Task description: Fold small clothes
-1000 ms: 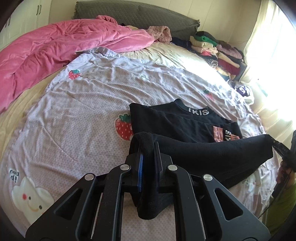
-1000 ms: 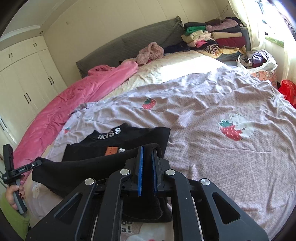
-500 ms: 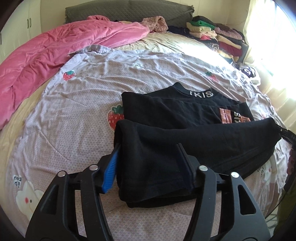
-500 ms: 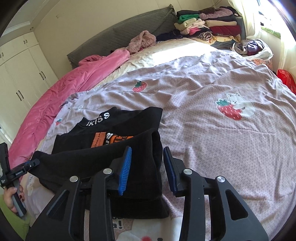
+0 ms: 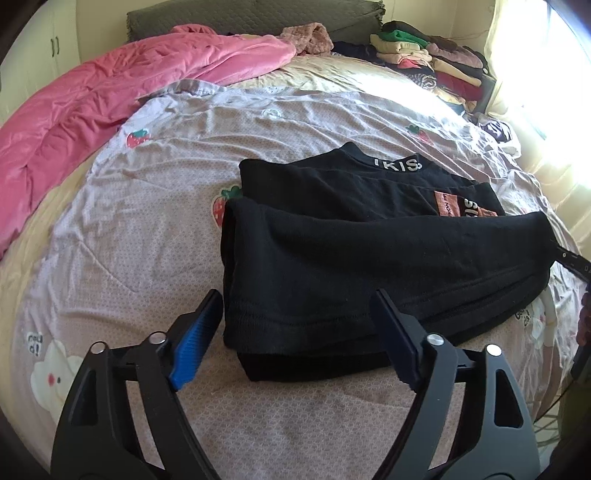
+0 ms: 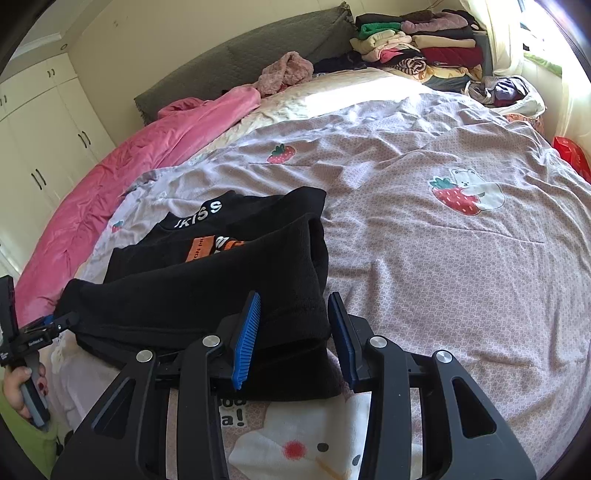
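Left wrist view first: the biggest thing is the bed, covered by a lilac strawberry-print quilt (image 5: pixel 155 229) that fills most of the shot. A pink comforter (image 5: pixel 110 92) is bunched along the far left side, and a dark grey headboard cushion (image 5: pixel 258 14) runs across the far end. Over at the far right there's a stack of folded clothes (image 5: pixel 432 59) near the bright window.

Now the actual task item: the black top (image 5: pixel 369 251) lies on the quilt right in the middle, near the camera. Its near half is folded over onto itself, so the hem edge sits on top, and the collar with white lettering plus an orange patch still shows at the far side. The left gripper (image 5: pixel 295 339) has its jaws spread wide apart, sitting either side of the near left corner of the folded fabric, not pinching it.

Right wrist view, same deal from the other side: the black top (image 6: pixel 207 295) is near and left of centre, and the right gripper (image 6: pixel 293 339) has its jaws apart with the near right corner of the fabric lying loose between them. You can spot the left gripper (image 6: pixel 55 325) at the far left edge of the garment. White wardrobe doors (image 6: pixel 44 133) stand along the left, and a little strawberry-and-bear print (image 6: pixel 465 192) is on the quilt to the right.
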Motion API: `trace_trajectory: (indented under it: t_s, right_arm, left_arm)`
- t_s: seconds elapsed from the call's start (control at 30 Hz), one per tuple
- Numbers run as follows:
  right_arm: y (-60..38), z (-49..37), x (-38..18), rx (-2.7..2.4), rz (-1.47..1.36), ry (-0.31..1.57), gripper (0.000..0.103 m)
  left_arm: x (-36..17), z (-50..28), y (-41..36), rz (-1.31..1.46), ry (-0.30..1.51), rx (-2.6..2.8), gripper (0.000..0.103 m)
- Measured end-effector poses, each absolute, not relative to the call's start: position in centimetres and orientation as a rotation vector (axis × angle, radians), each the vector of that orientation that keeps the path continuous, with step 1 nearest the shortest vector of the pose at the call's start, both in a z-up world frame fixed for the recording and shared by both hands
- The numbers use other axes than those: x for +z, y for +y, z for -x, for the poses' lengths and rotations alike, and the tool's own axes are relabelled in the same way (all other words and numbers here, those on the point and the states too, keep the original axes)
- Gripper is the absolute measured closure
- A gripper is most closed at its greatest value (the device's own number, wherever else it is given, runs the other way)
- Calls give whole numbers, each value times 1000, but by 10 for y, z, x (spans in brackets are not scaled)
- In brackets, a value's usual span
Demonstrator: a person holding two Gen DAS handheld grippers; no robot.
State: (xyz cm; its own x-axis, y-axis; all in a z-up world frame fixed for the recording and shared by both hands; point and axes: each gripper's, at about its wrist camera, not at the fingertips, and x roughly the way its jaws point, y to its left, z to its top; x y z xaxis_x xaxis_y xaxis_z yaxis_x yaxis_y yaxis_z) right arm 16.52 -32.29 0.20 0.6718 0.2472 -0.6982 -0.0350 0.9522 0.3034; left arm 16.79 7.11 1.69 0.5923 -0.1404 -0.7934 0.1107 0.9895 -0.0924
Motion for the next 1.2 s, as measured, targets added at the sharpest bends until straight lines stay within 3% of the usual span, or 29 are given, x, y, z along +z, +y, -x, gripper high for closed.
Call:
trace_trajectory:
  t_s: [0.4,0.47,0.57,0.7,0.77,0.8,1.2]
  right_arm:
    - [-318,-162,2,172,-260,830,65]
    - [-318,-162,2,169,-264,828,65]
    - [-318,-163,2,168,-264,828,65]
    - [-316,-165,3,169,-249,828,69]
    - [-316,-168,2,165,-235,830,89]
    - [-316,-170,3,167,-236,831,93]
    - [-324,-217,56,210,-300,699,94]
  left_arm:
    - [7,-153,97,276,949,-208,26]
    - [8,-156,97,283,945,-204,31]
    - [11,-163,95,291,936,-218,52]
    - [12,-173,89,279,937,-246,101]
    - [10,-179,88,288,953,-268,101]
    - [11,-182,87,294,955,-282,101]
    - [62,-228,113,374,843,-302,101]
